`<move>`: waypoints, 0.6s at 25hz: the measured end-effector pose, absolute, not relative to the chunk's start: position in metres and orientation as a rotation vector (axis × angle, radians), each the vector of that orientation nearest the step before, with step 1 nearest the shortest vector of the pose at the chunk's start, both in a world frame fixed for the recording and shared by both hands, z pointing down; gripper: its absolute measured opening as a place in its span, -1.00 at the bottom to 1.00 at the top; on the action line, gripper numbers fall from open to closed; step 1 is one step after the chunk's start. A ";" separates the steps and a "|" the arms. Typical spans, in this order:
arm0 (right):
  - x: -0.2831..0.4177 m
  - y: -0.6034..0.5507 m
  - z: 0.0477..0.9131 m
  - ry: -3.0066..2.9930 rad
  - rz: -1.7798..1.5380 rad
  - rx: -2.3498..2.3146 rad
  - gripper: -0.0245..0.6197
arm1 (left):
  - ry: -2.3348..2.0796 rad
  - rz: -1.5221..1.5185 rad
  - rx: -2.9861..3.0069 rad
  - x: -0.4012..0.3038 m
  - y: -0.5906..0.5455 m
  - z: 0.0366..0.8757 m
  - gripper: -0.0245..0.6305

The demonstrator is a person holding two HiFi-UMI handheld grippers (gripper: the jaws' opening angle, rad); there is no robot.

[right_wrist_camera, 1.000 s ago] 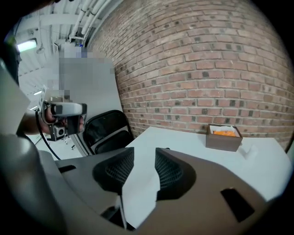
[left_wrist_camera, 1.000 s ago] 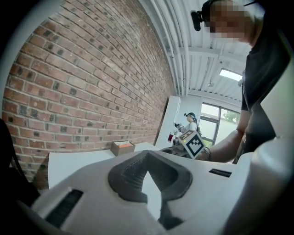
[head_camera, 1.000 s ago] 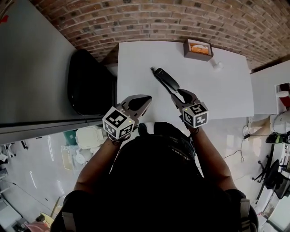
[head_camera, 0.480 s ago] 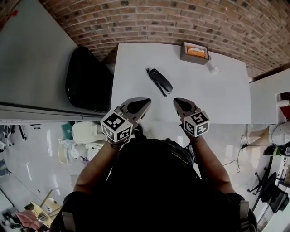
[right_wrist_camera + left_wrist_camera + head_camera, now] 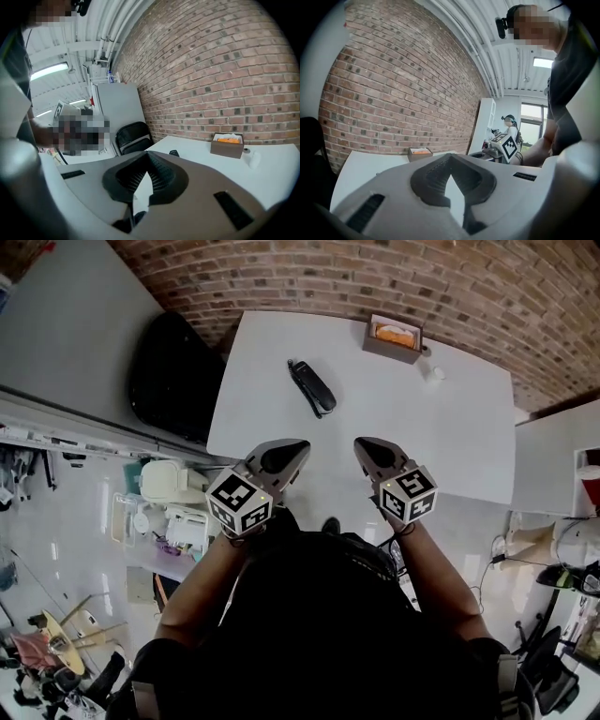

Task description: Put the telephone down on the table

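Head view: a black chair (image 5: 173, 371) stands left of the telephone (image 5: 311, 387), which lies flat on the white surface (image 5: 450, 437). The left claw (image 5: 292, 448) hovers closed and empty, nearer the person than the telephone. The right claw (image 5: 364, 444), likewise closed and empty, is well apart from the telephone. A brown box (image 5: 392, 337) sits to the telephone's far right.

no words, numbers or brand names could be read anywhere. the only printed marks were black-and-white square patterns, not letters, on the left cube (image 5: 239, 502) and the right cube (image 5: 408, 495).
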State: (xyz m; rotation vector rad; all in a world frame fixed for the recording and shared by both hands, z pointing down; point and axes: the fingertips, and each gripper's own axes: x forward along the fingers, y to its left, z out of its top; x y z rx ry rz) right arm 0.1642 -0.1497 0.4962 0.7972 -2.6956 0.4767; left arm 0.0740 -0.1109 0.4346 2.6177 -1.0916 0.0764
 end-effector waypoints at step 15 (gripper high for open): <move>0.171 -0.065 0.481 -2.774 0.481 0.721 -0.88 | -1.213 0.143 2.553 0.065 -0.010 0.439 -0.90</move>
